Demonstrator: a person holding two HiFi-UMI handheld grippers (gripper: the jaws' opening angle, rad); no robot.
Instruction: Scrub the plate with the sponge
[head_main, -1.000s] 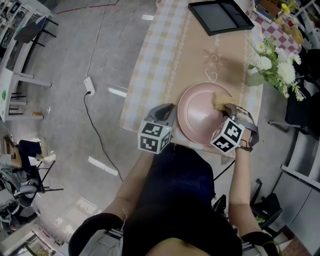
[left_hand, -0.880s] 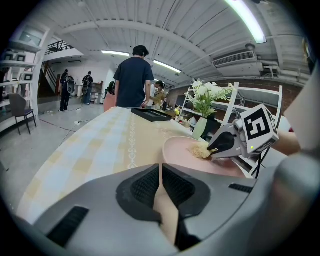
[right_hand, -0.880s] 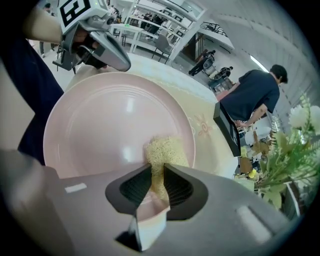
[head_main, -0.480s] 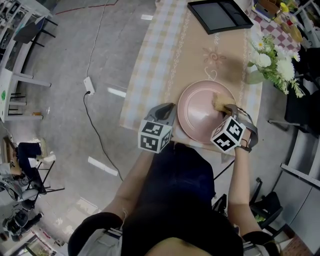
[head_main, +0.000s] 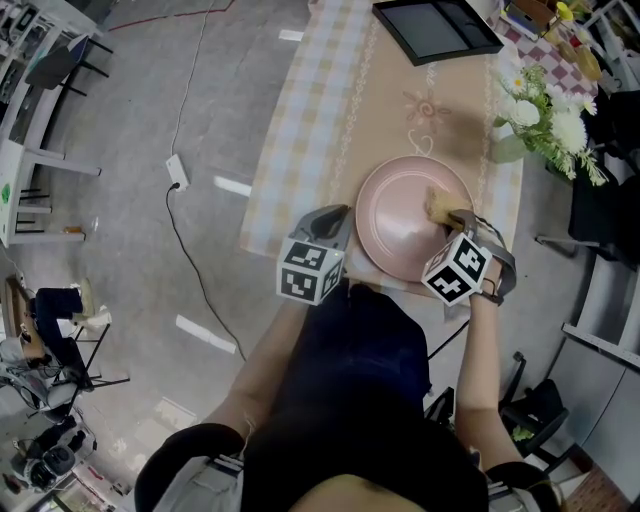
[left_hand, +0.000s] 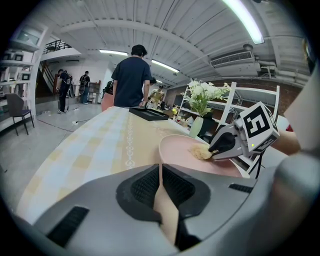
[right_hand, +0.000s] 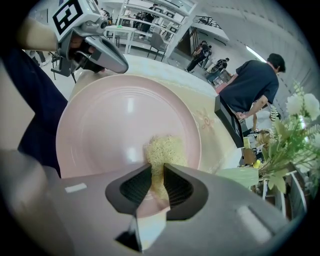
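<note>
A round pink plate lies on the table near its front edge. My left gripper is at the plate's left rim, and in the left gripper view its jaws are shut on a thin pink edge of the plate. My right gripper is over the right part of the plate, shut on a yellowish sponge. The sponge sticks out past the right gripper and rests on the plate's inner surface.
The table has a beige and check cloth. A black tray lies at its far end and a vase of white flowers at its right edge. A person in a dark shirt stands at the far end. A power strip lies on the floor.
Hardly anything differs. Both grippers hold as before, the sponge stays on the plate's right part, and the head view has shifted slightly.
</note>
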